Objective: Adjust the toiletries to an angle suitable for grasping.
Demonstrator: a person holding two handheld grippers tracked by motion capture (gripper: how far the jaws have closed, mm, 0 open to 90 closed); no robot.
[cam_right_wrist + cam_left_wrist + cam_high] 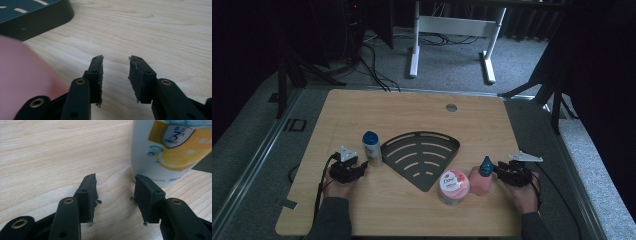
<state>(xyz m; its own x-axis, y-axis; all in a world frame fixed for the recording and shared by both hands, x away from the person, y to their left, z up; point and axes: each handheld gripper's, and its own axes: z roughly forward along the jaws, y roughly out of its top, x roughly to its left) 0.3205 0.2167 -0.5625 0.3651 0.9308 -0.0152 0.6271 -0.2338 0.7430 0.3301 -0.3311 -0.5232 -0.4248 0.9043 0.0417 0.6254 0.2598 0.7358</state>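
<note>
Left gripper (360, 169): jaws apart, empty. The upright white bottle (372, 148) stands just beside it at 1 o'clock. Right gripper (498, 171): jaws apart, empty, with the upright pink bottle (481, 182) just beside at 9 o'clock. Black tray (422, 155) lies between.

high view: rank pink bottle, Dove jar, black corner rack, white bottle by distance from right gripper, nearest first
From the right gripper:
1. Pink bottle, with the dark teal cap, right beside the jaws on their left.
2. Dove jar, next to the pink bottle, further left.
3. Black corner rack, mid-table.
4. White bottle, with the blue cap, beyond the rack by the left gripper.
</note>
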